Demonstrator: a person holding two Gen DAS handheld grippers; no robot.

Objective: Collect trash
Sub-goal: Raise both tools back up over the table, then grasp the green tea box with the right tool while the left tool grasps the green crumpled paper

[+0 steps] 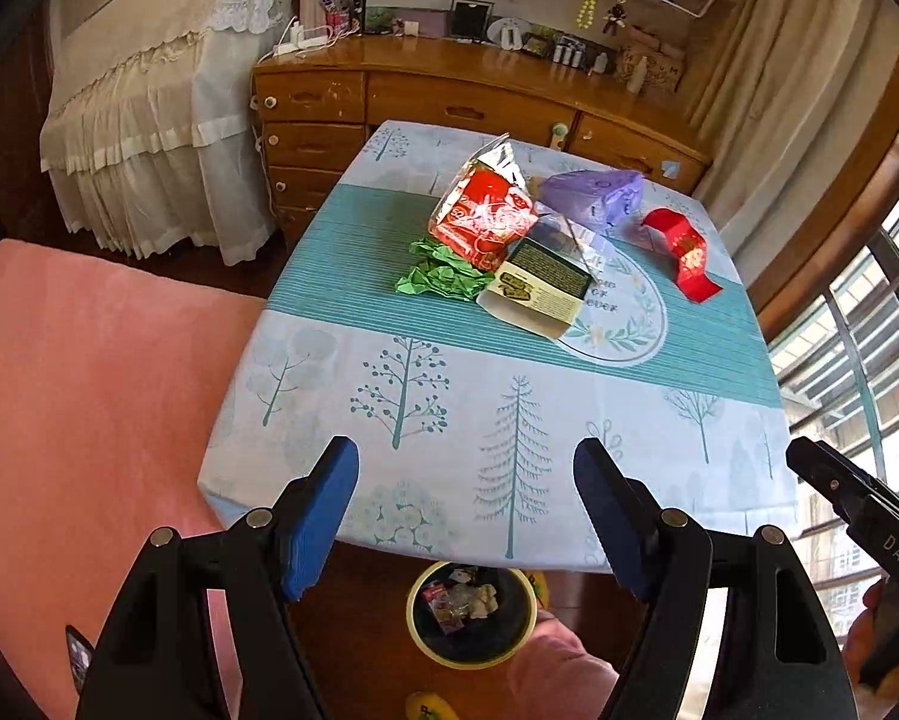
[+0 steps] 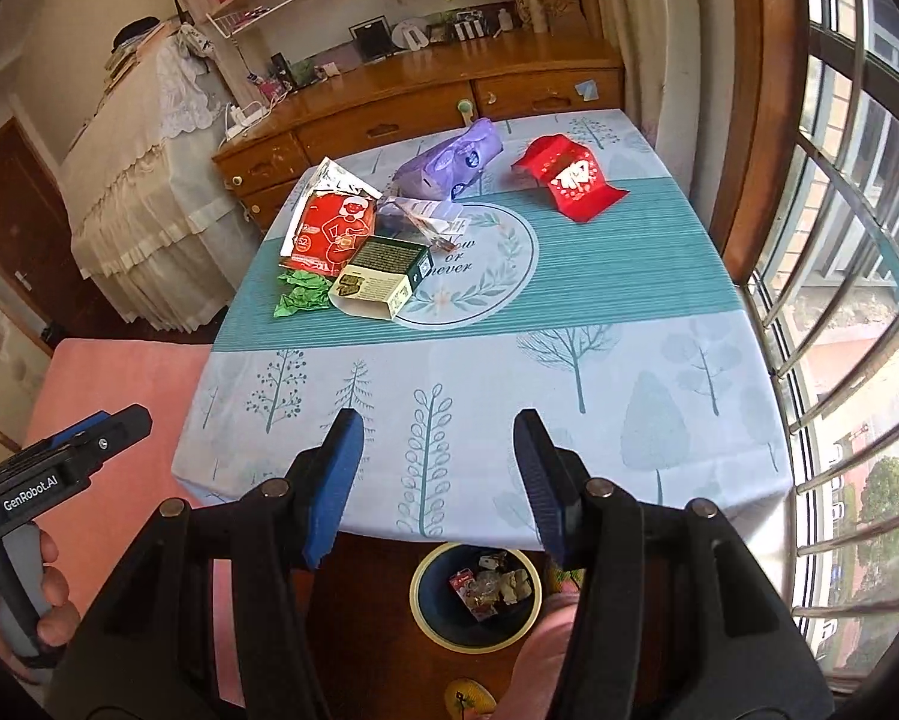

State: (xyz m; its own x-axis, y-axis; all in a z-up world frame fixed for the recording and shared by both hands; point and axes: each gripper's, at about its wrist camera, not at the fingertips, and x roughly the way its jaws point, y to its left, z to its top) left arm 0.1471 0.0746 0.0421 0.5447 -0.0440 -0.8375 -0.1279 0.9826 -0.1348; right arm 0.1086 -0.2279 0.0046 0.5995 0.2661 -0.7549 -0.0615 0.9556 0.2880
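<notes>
On the table's far half lie a red snack bag, crumpled green paper, a dark green carton, a purple plastic bag and a red packet. A round bin with some wrappers inside stands on the floor under the near table edge. My left gripper hangs open and empty above that edge. My right gripper is open and empty too, beside it.
The table wears a blue-green cloth with trees. A pink seat lies to the left. A wooden dresser stands behind the table, and a barred window runs along the right.
</notes>
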